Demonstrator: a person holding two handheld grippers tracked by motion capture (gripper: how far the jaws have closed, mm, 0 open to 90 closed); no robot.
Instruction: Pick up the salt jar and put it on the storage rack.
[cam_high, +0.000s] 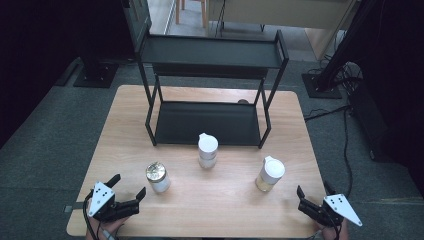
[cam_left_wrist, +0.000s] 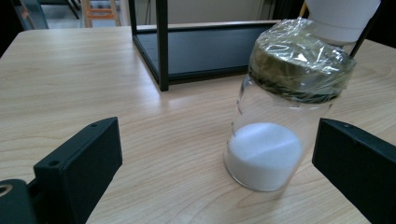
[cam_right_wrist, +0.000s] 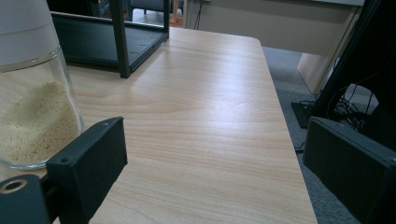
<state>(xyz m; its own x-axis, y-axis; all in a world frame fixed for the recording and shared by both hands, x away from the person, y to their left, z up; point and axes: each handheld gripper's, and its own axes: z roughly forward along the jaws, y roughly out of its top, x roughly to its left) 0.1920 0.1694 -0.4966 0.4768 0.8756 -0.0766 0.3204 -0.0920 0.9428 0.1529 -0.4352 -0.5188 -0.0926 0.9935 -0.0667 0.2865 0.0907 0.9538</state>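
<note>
The left gripper (cam_high: 128, 190) has its jaws apart, aimed at the foil-capped jar (cam_high: 158, 177) standing on the table (cam_high: 225, 200), nothing between them yet. The right gripper (cam_high: 314, 194) is also open. The foil looks loose, possibly slippery; gripping high could tip the jar.

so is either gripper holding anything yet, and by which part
Nothing is held. The left gripper stands open near the foil-capped jar; the right gripper is open over bare table.
</note>
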